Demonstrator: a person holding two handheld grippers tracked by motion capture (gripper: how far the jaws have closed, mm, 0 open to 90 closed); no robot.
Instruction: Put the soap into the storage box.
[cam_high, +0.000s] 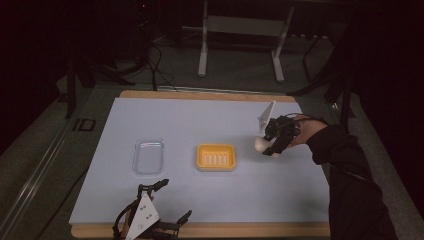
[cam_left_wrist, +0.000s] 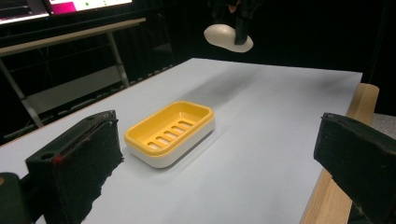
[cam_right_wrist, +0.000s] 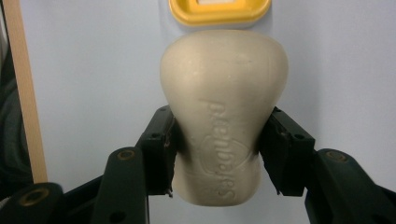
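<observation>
A cream bar of soap (cam_right_wrist: 223, 116) with raised lettering is clamped at its waist between the jaws of my right gripper (cam_right_wrist: 219, 149). In the high view this gripper (cam_high: 270, 146) hovers above the table's right side, the soap (cam_high: 261, 144) at its tip, right of the yellow soap dish (cam_high: 216, 157). The left gripper view has the soap (cam_left_wrist: 228, 37) hanging in the air beyond the yellow dish (cam_left_wrist: 171, 131). My left gripper (cam_high: 165, 200) rests at the front left of the table, jaws wide apart with nothing between them.
A clear plastic lid or tray (cam_high: 148, 156) lies left of the yellow dish. The light blue mat (cam_high: 200, 120) sits on a wooden table (cam_high: 210, 230). A person's dark sleeve (cam_high: 350, 175) comes in from the right. Metal stand legs (cam_high: 202, 60) rise behind the table.
</observation>
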